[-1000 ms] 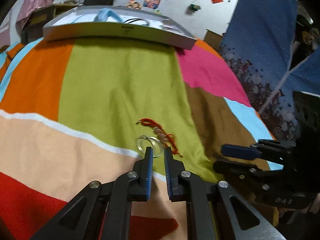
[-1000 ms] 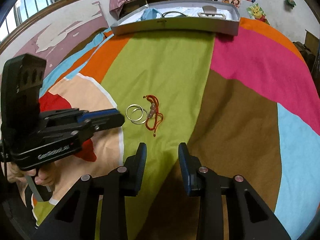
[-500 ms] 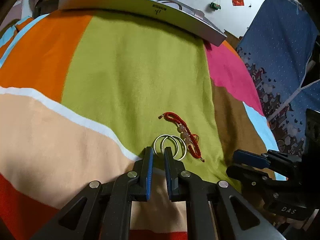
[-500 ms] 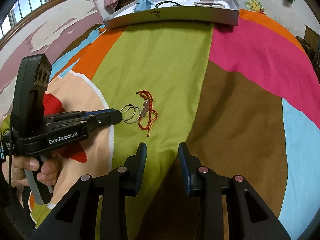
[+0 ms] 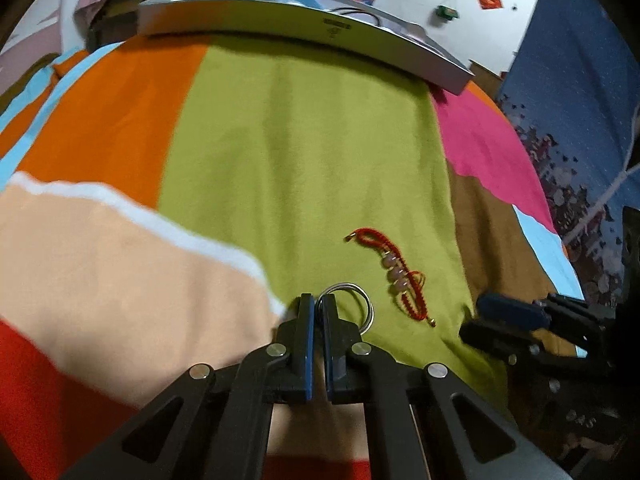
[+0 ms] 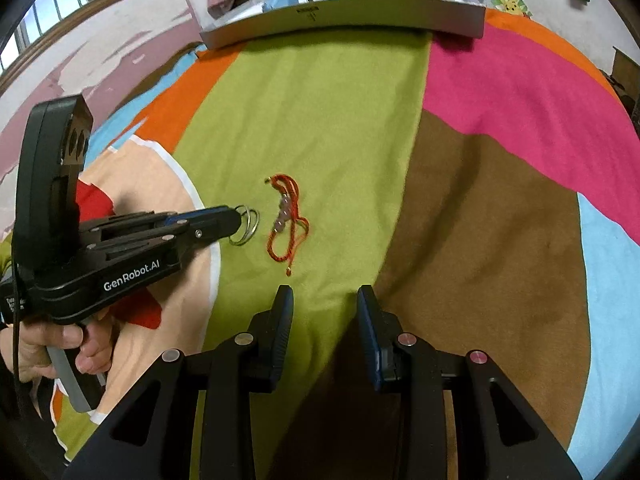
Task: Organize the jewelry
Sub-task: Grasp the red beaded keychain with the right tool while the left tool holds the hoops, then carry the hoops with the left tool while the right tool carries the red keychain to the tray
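Two silver rings (image 5: 352,296) lie on the green stripe of the cloth; they also show in the right wrist view (image 6: 249,225). My left gripper (image 5: 317,300) is shut on the near edge of the rings; it shows from the side in the right wrist view (image 6: 236,216). A red cord bracelet with pale beads (image 5: 396,272) lies just right of the rings, also in the right wrist view (image 6: 286,220). My right gripper (image 6: 325,300) is open and empty, a little short of the bracelet; it shows in the left wrist view (image 5: 508,312).
A grey tray (image 5: 360,36) with a blue item and a dark cable stands at the far edge of the multicoloured cloth; it also shows in the right wrist view (image 6: 360,12). A blue patterned sheet (image 5: 580,120) hangs at the right.
My left gripper moved forward onto the silver rings and closed on their near edge. The right gripper stayed open and shifted slightly nearer the bracelet.
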### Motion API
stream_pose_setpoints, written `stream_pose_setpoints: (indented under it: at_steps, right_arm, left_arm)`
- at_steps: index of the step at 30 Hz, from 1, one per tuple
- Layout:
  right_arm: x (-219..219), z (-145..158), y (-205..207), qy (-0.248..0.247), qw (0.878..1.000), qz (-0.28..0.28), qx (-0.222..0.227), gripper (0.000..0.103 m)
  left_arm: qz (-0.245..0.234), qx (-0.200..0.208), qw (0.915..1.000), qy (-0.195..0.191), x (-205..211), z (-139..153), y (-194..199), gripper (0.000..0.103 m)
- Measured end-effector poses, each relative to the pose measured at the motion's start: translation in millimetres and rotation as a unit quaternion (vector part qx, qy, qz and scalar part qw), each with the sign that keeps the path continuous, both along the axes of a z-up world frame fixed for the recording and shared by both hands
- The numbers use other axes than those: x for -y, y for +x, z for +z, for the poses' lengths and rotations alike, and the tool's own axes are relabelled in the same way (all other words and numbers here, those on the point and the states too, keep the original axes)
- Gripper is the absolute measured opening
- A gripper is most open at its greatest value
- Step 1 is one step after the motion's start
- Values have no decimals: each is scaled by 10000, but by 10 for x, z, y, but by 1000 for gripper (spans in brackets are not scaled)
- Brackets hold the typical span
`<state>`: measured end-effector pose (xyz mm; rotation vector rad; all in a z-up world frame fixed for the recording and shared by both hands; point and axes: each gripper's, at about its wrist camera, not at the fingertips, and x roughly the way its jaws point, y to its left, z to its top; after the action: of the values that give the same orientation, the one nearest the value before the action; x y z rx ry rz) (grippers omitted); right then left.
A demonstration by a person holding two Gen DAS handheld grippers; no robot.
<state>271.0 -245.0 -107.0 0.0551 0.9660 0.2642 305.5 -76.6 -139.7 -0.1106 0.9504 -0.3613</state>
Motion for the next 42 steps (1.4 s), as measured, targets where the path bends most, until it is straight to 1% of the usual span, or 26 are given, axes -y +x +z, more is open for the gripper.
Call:
stream_pose_setpoints:
  at_steps: [2, 7, 9, 11, 12, 13, 18, 22, 24, 25, 26, 27, 29, 32, 34, 38, 41, 42]
  right_arm:
    - [-15, 10, 18, -37, 9999, 68, 152, 30]
    - [-74, -43, 138, 46, 9995, 256, 150, 30]
    - [-118, -42, 149, 40, 9993, 325, 191, 30]
    - [-185, -15, 150, 13, 9985, 427, 335, 30]
    - [-201, -11, 135, -17, 9982, 463, 378, 32]
    - [-234, -15, 148, -52, 9978, 506, 417, 36]
    - [-261, -103, 215, -92, 9981, 547, 278, 37]
    - [-256, -156, 303, 22, 9984, 520, 229, 36]
    - [-275, -180, 296, -35, 9982, 529, 278, 30]
    - [-277, -178, 291, -43, 9982, 529, 284, 22]
    - [-276, -167, 283, -53, 9982, 527, 288, 12]
    - [-270, -163, 274, -51, 9982, 529, 292, 10]
    - [-247, -139, 265, -28, 9980, 541, 316, 8]
    - [-257, -53, 251, -73, 9975, 546, 449, 7]
    - [-258, 83, 219, -85, 9961, 550, 688, 7]
    - [-160, 343, 166, 59, 9931, 426, 1088, 7]
    - [-65, 488, 197, 139, 9908, 292, 1311, 7]
    - [-34, 542, 221, 175, 9897, 267, 1397, 7]
  left_arm:
    - [110, 23, 9999, 42, -73, 43, -63, 4]
    - [286, -31, 9995, 102, -185, 79, -133, 4]
    - [343, -62, 9991, 260, -168, 83, -123, 4]
    - [384, -85, 9984, 397, -121, 90, -104, 4]
    - [406, -99, 9982, 424, -112, 93, -99, 4]
    - [416, -104, 9981, 435, -121, 95, -100, 4]
    - [456, -108, 9983, 333, -133, 57, -75, 4]
    - [457, -101, 9986, 233, -156, 32, -102, 4]
    - [466, -87, 9987, 174, -168, 30, -127, 4]
    - [471, -69, 9987, 155, -171, 34, -133, 4]
    - [481, -50, 9987, 133, -176, 42, -139, 4]
    - [492, -42, 9987, 105, -186, 56, -145, 4]
    - [502, -2, 9987, 77, -206, 93, -173, 4]
    - [494, 219, 9985, 83, -199, 231, -212, 4]
    - [497, 321, 9982, 31, -205, 317, -219, 4]
    - [554, 478, 9973, 23, -221, 479, -188, 4]
    - [663, 468, 9967, 44, -244, 609, -46, 4]
    - [741, 553, 9957, 69, -269, 696, 39, 4]
